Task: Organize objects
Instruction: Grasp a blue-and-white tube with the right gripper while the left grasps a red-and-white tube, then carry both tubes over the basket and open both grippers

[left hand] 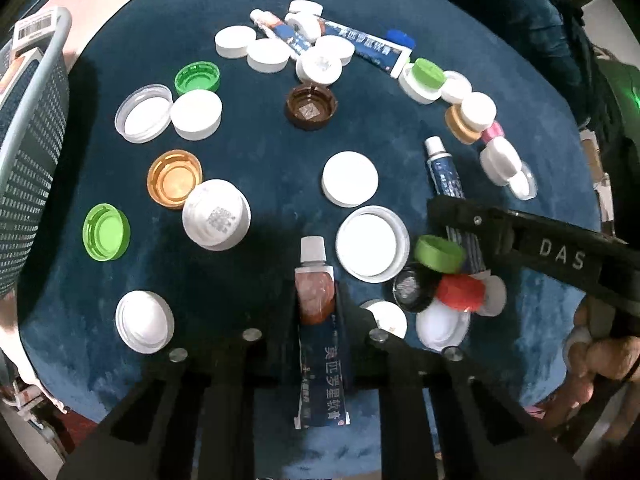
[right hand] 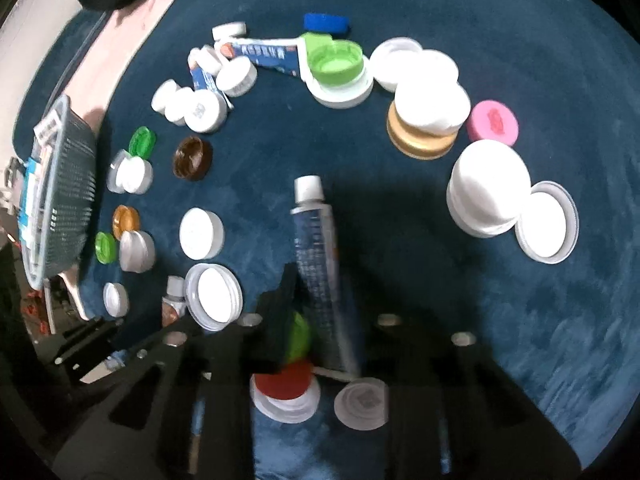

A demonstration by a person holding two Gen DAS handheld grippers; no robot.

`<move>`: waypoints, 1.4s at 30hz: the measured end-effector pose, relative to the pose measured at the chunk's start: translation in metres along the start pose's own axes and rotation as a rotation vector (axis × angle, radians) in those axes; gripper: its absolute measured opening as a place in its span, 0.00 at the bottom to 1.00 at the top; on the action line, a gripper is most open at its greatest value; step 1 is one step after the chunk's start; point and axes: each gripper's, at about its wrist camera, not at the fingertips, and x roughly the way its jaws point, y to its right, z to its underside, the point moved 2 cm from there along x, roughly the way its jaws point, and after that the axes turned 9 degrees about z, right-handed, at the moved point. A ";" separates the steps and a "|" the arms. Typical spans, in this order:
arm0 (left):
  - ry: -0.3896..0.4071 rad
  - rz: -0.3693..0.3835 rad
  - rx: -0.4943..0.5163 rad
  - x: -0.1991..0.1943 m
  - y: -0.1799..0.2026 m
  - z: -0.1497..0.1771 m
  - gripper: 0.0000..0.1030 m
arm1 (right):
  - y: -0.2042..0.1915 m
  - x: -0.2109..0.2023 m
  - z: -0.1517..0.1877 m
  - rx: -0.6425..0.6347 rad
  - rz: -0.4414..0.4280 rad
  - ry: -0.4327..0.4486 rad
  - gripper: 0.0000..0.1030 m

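Note:
Between the fingers of my left gripper point(left hand: 318, 300) sits a blue ointment tube point(left hand: 320, 320) with a reddish top end and a white cap; the jaws are shut on its body. At the right of the left wrist view, my right gripper point(left hand: 452, 216) is clamped across a second blue tube point(left hand: 442, 172) with a silver cap. In the right wrist view that tube point(right hand: 316, 248) runs up between the fingers of the right gripper point(right hand: 320, 280), which is shut on it. Both tubes lie over the dark blue cloth point(left hand: 260, 152).
Several loose caps, white, green, gold, brown, red and pink, lie scattered over the cloth. Two more tubes point(left hand: 360, 46) lie among caps at the back. A grey mesh basket point(left hand: 32, 140) holding boxes stands at the left edge. A hand point(left hand: 600, 356) holds the right gripper.

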 end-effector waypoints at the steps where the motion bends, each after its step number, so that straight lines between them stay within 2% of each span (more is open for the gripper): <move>1: 0.005 0.010 0.002 -0.004 0.002 0.001 0.17 | 0.001 -0.004 0.000 0.011 -0.016 0.010 0.20; 3: 0.016 0.017 0.013 -0.011 0.003 -0.001 0.17 | 0.002 -0.012 0.000 0.017 -0.029 0.027 0.19; 7: 0.042 0.020 0.028 -0.027 -0.021 -0.013 0.17 | -0.003 -0.025 0.001 0.028 -0.064 0.052 0.19; 9: 0.059 0.019 0.032 -0.034 -0.013 -0.029 0.17 | -0.004 -0.031 0.003 0.032 -0.084 0.063 0.19; 13: 0.081 0.015 0.024 -0.062 -0.039 -0.039 0.17 | -0.012 -0.045 0.004 0.038 -0.127 0.090 0.19; 21: 0.142 0.009 0.025 -0.091 -0.042 -0.055 0.17 | -0.051 -0.070 -0.001 0.027 -0.204 0.160 0.19; 25: 0.197 0.002 0.024 -0.122 -0.055 -0.065 0.17 | -0.084 -0.085 -0.006 -0.005 -0.247 0.206 0.19; 30: 0.264 -0.026 -0.014 -0.162 -0.091 -0.081 0.17 | -0.127 -0.095 -0.011 -0.061 -0.309 0.235 0.19; 36: 0.320 -0.097 -0.086 -0.202 -0.157 -0.093 0.17 | -0.180 -0.094 -0.023 -0.124 -0.374 0.241 0.19; 42: 0.356 -0.144 -0.143 -0.220 -0.211 -0.104 0.17 | -0.230 -0.091 -0.042 -0.208 -0.376 0.253 0.19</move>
